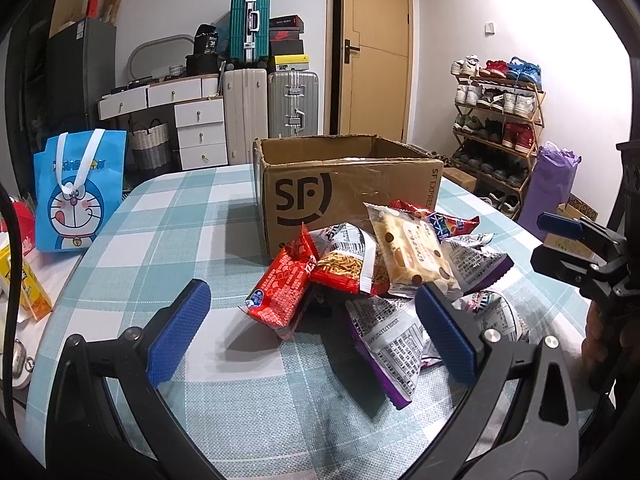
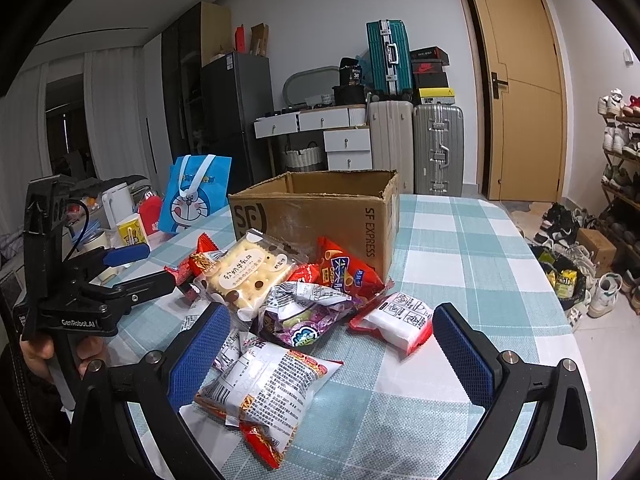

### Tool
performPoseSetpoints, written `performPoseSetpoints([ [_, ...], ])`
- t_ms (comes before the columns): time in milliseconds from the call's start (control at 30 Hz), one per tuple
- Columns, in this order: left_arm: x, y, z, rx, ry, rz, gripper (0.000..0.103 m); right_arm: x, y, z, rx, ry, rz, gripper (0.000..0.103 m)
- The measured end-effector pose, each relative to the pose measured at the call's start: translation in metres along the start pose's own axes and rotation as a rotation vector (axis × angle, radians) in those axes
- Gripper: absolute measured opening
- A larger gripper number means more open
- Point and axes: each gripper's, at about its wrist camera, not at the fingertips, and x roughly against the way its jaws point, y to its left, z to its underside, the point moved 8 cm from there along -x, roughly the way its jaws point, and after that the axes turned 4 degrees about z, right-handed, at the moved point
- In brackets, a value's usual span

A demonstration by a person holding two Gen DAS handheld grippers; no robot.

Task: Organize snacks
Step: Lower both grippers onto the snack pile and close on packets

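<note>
1. My left tongs (image 1: 312, 334) are closest to me in the left view. Their blue pads (image 1: 180, 332) are wide apart and hold nothing.
2. My right tongs (image 2: 330, 354) are wide apart too, with nothing in them. They hang low over the near edge of the snack pile.
3. Just past my right tongs lies a white crinkly snack bag with small print and red corners (image 2: 266, 384). It lies flat. Its long side runs from near-left to far-right.
4. A bit farther right is a small white pack with red ends (image 2: 394, 322), flat as well. It lies apart from the pile's middle.
5. In the middle sit a shiny purple bag (image 2: 304, 314) and a clear cookie pack with brown dots (image 2: 244, 274), heaped on top of the others.
6. The whole pile sits on the blue and white checked tablecloth (image 2: 460, 248), touching the front of the open brown cardboard box (image 2: 320, 204).
7. I think I am just starting. No snack is picked yet, and I cannot see inside the box.
8. Next I would lower my right tongs around the near white bag, across its short side, then squeeze.
</note>
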Motion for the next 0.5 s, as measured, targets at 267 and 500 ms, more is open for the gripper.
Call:
performPoseSetpoints([
  [267,-0.007,-0.007,0.004,-0.023,0.052,0.007,0.102,-0.007,0.004,0.002,0.016,0.037,0.005,0.103],
  [500,-0.015,-0.021,0.013,-0.039,0.123,0.073,0.102,-0.010,0.011,0.009,0.028,0.133,0.010,0.103],
])
